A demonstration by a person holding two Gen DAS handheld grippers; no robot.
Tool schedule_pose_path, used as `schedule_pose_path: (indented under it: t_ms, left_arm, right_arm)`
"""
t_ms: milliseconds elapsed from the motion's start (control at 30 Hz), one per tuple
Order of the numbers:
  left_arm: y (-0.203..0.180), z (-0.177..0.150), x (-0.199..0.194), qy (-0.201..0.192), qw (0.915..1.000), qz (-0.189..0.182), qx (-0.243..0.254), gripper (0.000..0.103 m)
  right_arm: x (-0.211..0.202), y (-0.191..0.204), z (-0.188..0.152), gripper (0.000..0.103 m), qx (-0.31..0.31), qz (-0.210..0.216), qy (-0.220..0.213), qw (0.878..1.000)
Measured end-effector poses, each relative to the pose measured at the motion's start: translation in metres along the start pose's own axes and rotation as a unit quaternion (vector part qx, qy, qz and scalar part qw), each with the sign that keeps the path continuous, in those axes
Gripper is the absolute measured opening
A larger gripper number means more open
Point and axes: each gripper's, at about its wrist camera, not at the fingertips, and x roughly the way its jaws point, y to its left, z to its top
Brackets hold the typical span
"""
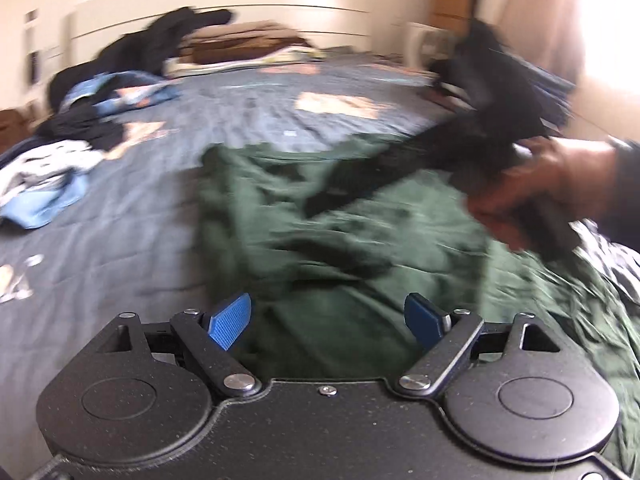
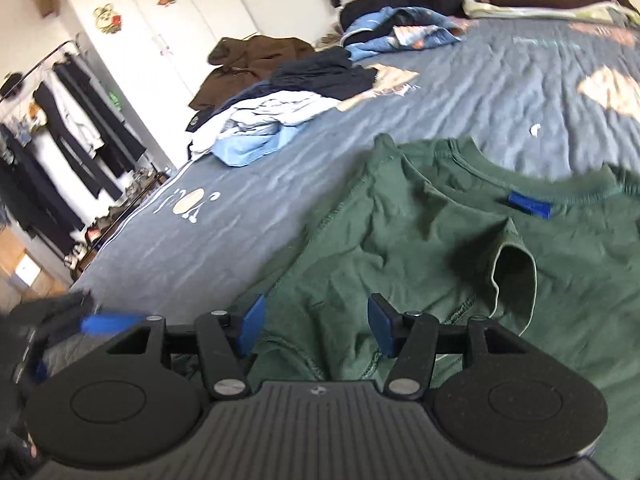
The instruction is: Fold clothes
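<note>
Two grippers, left gripper (image 1: 328,322) and right gripper (image 2: 316,328), hover open and empty over a rumpled green T-shirt (image 2: 460,240) near the bed (image 2: 460,92) edge, needing flattening before folding.

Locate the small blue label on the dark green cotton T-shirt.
In the right wrist view, the blue label sits right of centre, just under the green T-shirt's neckline.

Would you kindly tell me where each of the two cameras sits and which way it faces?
Left wrist: sits on the left claw, facing across the bed toward the headboard; shows its open blue fingers, plus the hand carrying the right claw.
Right wrist: sits on the right claw, looking down over the green T-shirt toward the clothes rack; shows its own open fingers.
Shared: green T-shirt, bed, the laundry pile.
</note>
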Motion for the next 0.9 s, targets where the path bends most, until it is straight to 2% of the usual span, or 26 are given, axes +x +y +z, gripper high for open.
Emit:
schedule_pose_path:
  t_ms: [67,167,333,433,567,667,733,833,900]
  left_arm:
    - [-0.006,-0.006,0.011,0.016,0.9998,-0.007,0.008,0.083]
    - [0.004,-0.016,0.028,0.054,0.9982,0.027,-0.001,0.083]
    - [0.042,-0.021,0.027,0.076,0.9911,0.097,-0.049,0.081]
    - [0.051,-0.022,0.026,0.09,0.9892,0.106,-0.046,0.079]
    - [0.05,-0.014,0.018,0.097,0.9902,0.085,-0.054,0.08]
    - [0.057,-0.007,0.005,0.088,0.9919,0.042,-0.082,0.083]
    - [0.062,-0.001,-0.006,0.074,0.9917,0.013,-0.104,0.083]
    - [0.065,0.007,-0.019,0.03,0.9907,-0.001,-0.133,0.087]
    - [0.063,0.009,-0.021,0.015,0.9904,-0.002,-0.138,0.087]
  right_arm:
    - [0.005,-0.004,0.0,0.057,0.008,-0.006,0.003,1.0]
    - [0.009,-0.01,-0.003,0.058,0.013,-0.018,0.007,1.0]
    - [0.013,-0.017,-0.011,0.06,-0.015,-0.058,0.031,0.998]
    - [0.011,-0.022,-0.015,0.06,-0.029,-0.08,0.035,0.996]
    - [0.006,-0.028,-0.02,0.06,-0.044,-0.108,0.035,0.992]
    - [-0.005,-0.025,-0.014,0.06,-0.034,-0.109,0.03,0.993]
    - [-0.016,-0.02,-0.009,0.06,-0.017,-0.084,0.012,0.996]
    - [-0.025,-0.008,0.0,0.061,-0.005,-0.038,-0.022,0.999]
    - [-0.019,0.003,0.006,0.063,-0.015,-0.014,-0.033,0.999]
